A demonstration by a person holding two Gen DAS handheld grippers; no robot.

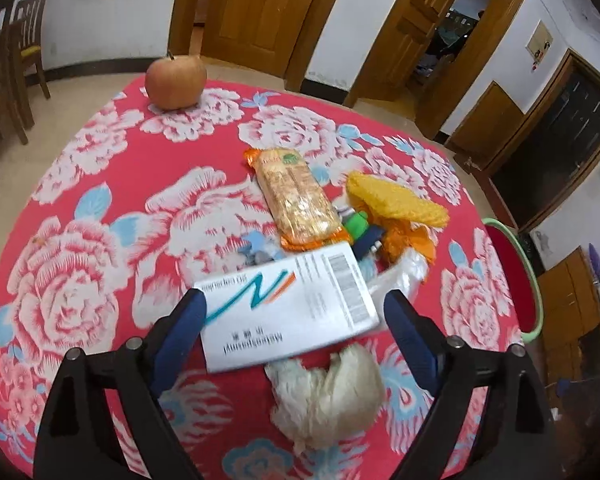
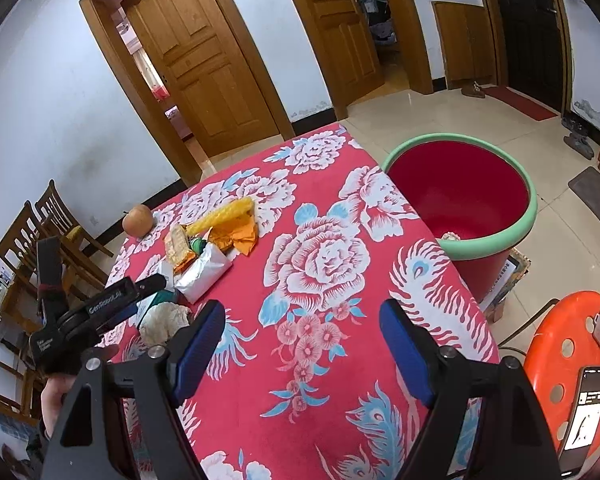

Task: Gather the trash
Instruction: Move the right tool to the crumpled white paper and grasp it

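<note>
A pile of trash lies on the red floral tablecloth (image 1: 100, 208). It holds a white medicine box (image 1: 288, 312), a crumpled tissue (image 1: 332, 396), a cracker packet (image 1: 296, 196), a yellow ribbed piece (image 1: 396, 200), an orange wrapper (image 1: 408, 240) and clear plastic (image 1: 400, 276). My left gripper (image 1: 296, 308) is open and straddles the box; its right pad stands clear of the box. The red bin with a green rim (image 2: 532, 208) stands on the floor beside the table. My right gripper (image 2: 302, 310) is open over bare cloth, with nothing between its fingers.
An apple (image 1: 176, 80) sits at the table's far edge. In the right wrist view, an orange stool (image 2: 556, 344) carrying a phone (image 2: 588, 408) stands at the near right. Wooden chairs (image 1: 16, 52) stand beyond the table on the left. A hand (image 2: 56, 396) grips the left tool.
</note>
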